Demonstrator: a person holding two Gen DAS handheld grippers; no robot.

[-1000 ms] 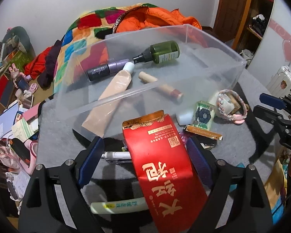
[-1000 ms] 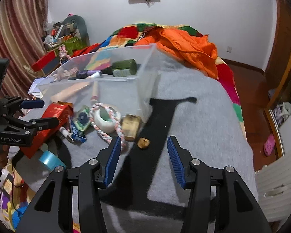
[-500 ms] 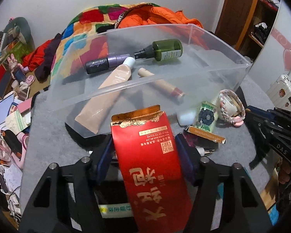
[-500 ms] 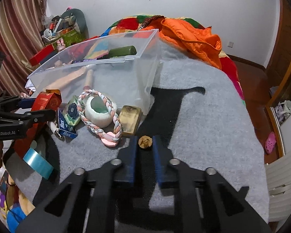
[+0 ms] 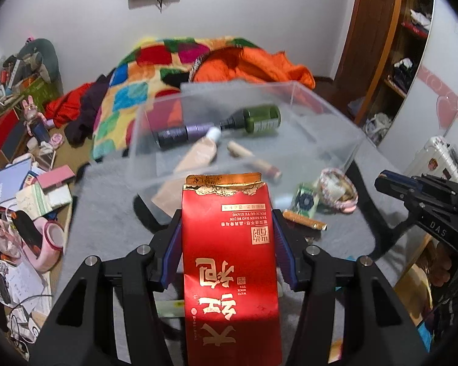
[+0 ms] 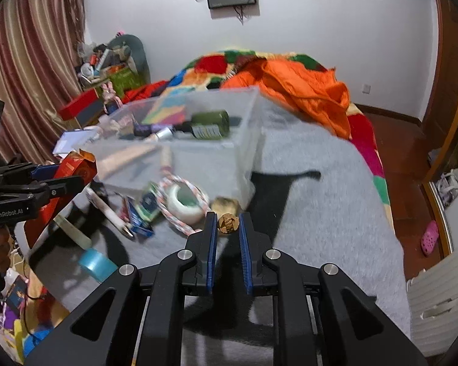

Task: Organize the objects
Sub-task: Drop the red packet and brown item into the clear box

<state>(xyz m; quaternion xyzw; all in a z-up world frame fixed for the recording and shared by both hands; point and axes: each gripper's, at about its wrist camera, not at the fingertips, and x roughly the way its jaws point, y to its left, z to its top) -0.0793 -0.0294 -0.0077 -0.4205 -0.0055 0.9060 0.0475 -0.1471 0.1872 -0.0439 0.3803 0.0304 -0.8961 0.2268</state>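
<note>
My left gripper [image 5: 227, 222] is shut on a red tea box [image 5: 229, 256] with gold letters and holds it lifted, short of the clear plastic bin [image 5: 329, 113]. The bin holds a green bottle [image 5: 256, 119], a purple tube [image 5: 180, 132], a beige tube [image 5: 198, 154] and a lipstick-like stick [image 5: 253, 160]. My right gripper [image 6: 227, 222] is shut on a small brown walnut-like nut [image 6: 228, 223], raised above the grey blanket [image 6: 320, 201] near the bin's corner [image 6: 244, 140]. The left gripper with the red box also shows in the right wrist view [image 6: 73, 170].
Beside the bin lie a braided rope ring around a tape roll [image 6: 183, 201], a green card packet [image 5: 305, 202], a small blue box [image 6: 140, 213], a pen [image 6: 110, 213], a blue tape roll [image 6: 96, 263]. Orange and patchwork bedding [image 5: 244, 64] lies behind. Floor clutter sits at left [image 5: 24, 183].
Both grippers closed: the left on the red box, the right on the nut. Both have since lifted their objects off the blanket; the views are higher and the scene is motion-blurred.
</note>
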